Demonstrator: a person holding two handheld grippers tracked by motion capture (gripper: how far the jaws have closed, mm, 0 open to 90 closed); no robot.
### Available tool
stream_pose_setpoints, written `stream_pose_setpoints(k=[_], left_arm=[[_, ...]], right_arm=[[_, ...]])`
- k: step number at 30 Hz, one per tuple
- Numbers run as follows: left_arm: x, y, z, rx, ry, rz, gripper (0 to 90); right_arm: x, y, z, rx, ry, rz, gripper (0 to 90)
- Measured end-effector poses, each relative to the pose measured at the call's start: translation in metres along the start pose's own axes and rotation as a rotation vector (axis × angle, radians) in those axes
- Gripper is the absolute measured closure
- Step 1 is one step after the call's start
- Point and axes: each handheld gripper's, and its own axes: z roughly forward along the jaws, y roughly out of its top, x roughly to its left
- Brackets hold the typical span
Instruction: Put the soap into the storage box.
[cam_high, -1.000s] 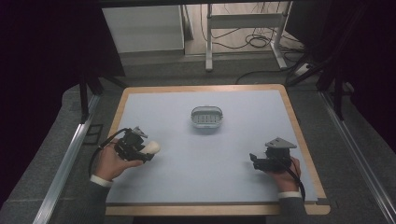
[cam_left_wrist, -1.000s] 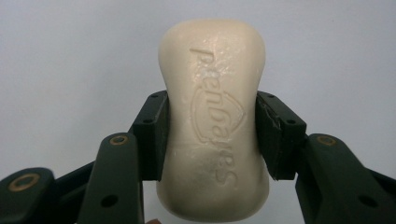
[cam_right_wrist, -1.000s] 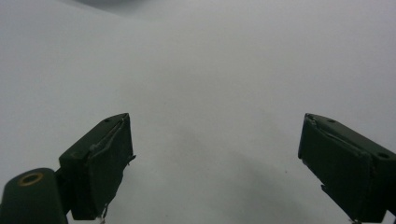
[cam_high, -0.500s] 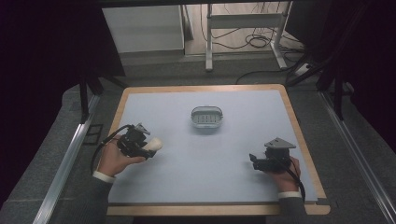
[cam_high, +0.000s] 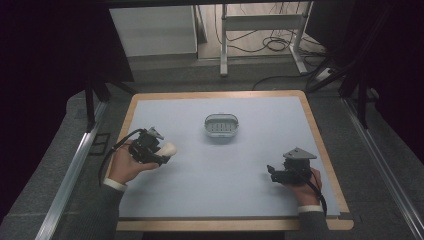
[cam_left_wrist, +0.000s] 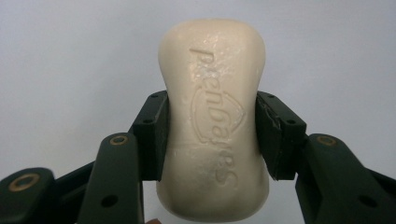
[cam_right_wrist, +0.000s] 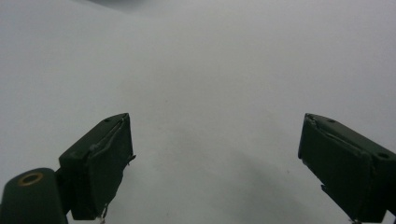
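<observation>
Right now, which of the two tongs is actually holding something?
The left tongs: jaws clamped on the waist of a cream soap bar. The right tongs stand open, only bare table surface between the jaws.

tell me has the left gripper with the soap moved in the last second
Barely. Against the soap dish in the high view, the left gripper holding the soap has drifted slightly down and to the left.

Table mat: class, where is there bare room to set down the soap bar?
The blue mat is bare between the left claw holding the soap bar and the open right claw, and behind the grey soap dish. It is crowded beside neither hand.
</observation>
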Motion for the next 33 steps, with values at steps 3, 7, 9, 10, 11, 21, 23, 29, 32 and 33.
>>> stream_pose_setpoints(k=[3, 7, 9, 10, 11, 21, 23, 29, 32, 33], left_arm=[[0.001, 0.004, 0.0, 0.004, -0.004, 0.007, 49.4], [0.002, 0.009, 0.002, 0.005, -0.003, 0.009, 49.5], [0.002, 0.01, 0.002, 0.006, -0.006, 0.01, 49.4], [0.002, 0.011, 0.003, 0.008, -0.004, 0.013, 49.4], [0.002, 0.013, 0.003, 0.008, -0.003, 0.015, 49.5], [0.001, 0.025, 0.007, 0.004, -0.002, 0.031, 49.5], [0.001, 0.027, 0.007, 0.001, 0.0, 0.033, 49.5], [0.0, 0.033, 0.008, -0.001, 0.0, 0.04, 49.4], [0.0, 0.037, 0.009, -0.001, 0.004, 0.044, 49.5], [0.0, 0.037, 0.009, -0.001, 0.004, 0.044, 49.4]], right_arm=[[0.0, 0.0, 0.0, 0.002, -0.001, -0.001, 9.7], [0.0, 0.0, 0.0, 0.006, -0.005, -0.004, 9.7], [0.0, 0.0, 0.0, 0.006, -0.006, -0.005, 9.7], [0.0, 0.0, 0.0, 0.007, -0.007, -0.005, 9.7], [0.0, 0.0, 0.0, 0.007, -0.008, -0.005, 9.7], [-0.001, -0.001, 0.001, 0.009, -0.014, -0.005, 9.7], [-0.001, -0.001, 0.001, 0.009, -0.014, -0.005, 9.7], [-0.001, -0.001, 0.001, 0.012, -0.014, -0.008, 9.7], [-0.001, -0.001, 0.001, 0.011, -0.016, -0.006, 9.7], [-0.001, -0.001, 0.001, 0.011, -0.016, -0.006, 9.7]])
